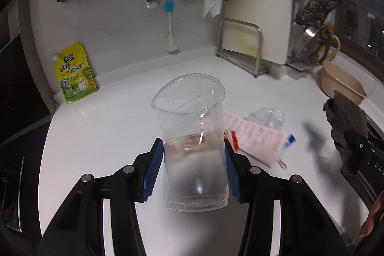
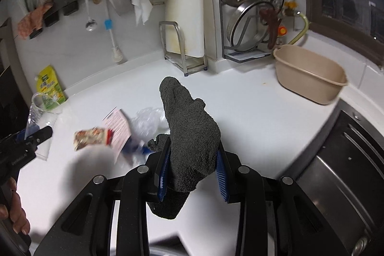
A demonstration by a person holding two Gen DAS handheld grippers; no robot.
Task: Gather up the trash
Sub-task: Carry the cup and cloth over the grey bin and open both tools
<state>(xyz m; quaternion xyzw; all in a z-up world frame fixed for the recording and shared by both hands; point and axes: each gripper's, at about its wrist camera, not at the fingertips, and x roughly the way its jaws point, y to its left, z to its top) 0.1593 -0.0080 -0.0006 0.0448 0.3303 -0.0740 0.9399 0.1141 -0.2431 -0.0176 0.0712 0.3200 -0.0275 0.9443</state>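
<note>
Clear plastic cup (image 1: pixel 192 136) clamped in left hand-held gripper (image 1: pixel 194 169), grey cloth (image 2: pixel 189 136) in right (image 2: pixel 192 172), above open white counter (image 1: pixel 100 136)

The white tabletop (image 2: pixel 252 116) carries a pink printed leaflet (image 2: pixel 118 127) beside crumpled clear plastic (image 2: pixel 148 120) and a snack wrapper (image 2: pixel 91 138). A yellow seasoning pouch (image 1: pixel 75 73) leans at the back wall, a steel rack (image 2: pixel 183 56) stands nearby, and a beige basin (image 2: pixel 309 76) sits apart.
</note>
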